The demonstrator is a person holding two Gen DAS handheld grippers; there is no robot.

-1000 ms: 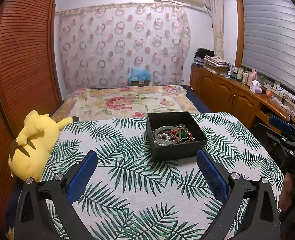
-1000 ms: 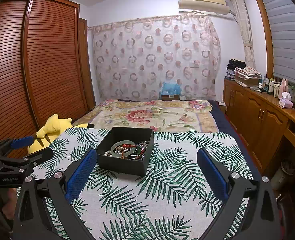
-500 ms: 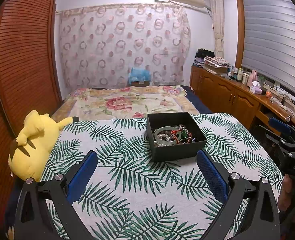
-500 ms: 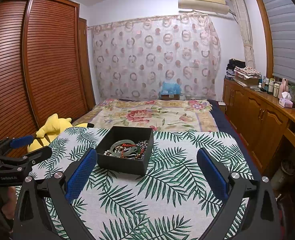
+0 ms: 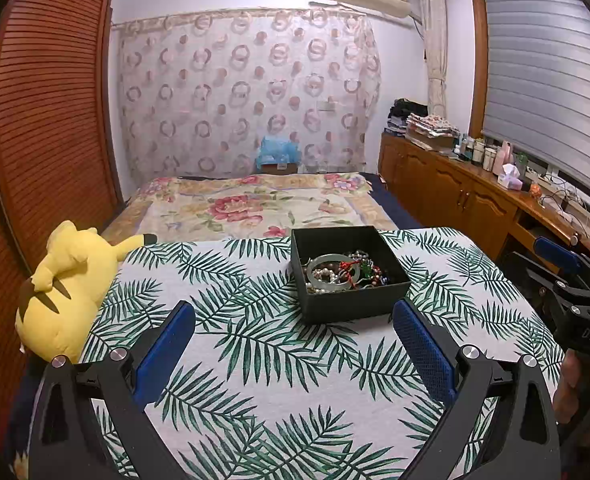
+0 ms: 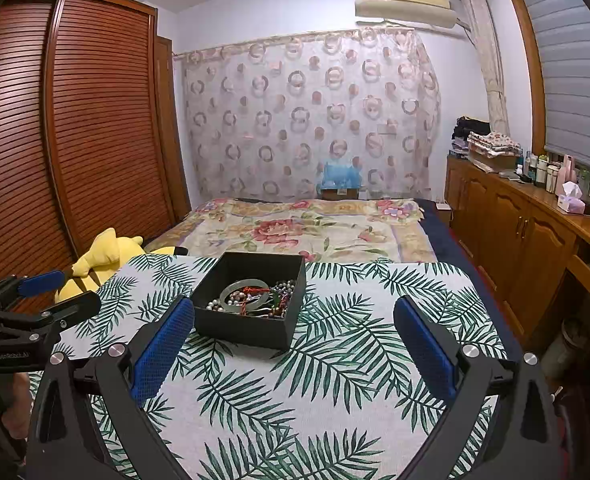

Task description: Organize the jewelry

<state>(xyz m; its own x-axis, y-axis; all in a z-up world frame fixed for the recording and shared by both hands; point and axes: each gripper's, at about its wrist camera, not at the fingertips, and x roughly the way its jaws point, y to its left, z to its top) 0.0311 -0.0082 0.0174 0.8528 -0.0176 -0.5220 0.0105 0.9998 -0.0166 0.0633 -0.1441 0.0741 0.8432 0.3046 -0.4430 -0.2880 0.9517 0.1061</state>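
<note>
A black open box (image 5: 349, 298) (image 6: 243, 330) stands on the palm-leaf tablecloth (image 5: 255, 360) (image 6: 335, 380). Inside lies tangled jewelry (image 5: 341, 272) (image 6: 255, 298): a pale bangle, pearl strands, red and dark beads. My left gripper (image 5: 293, 344) is open, hovering short of the box with nothing between its blue pads. My right gripper (image 6: 293, 344) is open too, the box just beyond its left finger. Each gripper shows at the edge of the other's view: the right one (image 5: 567, 280), the left one (image 6: 35, 300).
A yellow plush toy (image 5: 67, 292) (image 6: 99, 260) lies at the table's left edge. Behind the table is a bed with a floral cover (image 5: 255, 208). Wooden cabinets (image 6: 527, 240) with bottles run along the right, a slatted wardrobe (image 6: 75, 120) along the left.
Almost nothing has changed. In the right wrist view the left gripper has shifted slightly. Both grippers stay open and the box has not moved.
</note>
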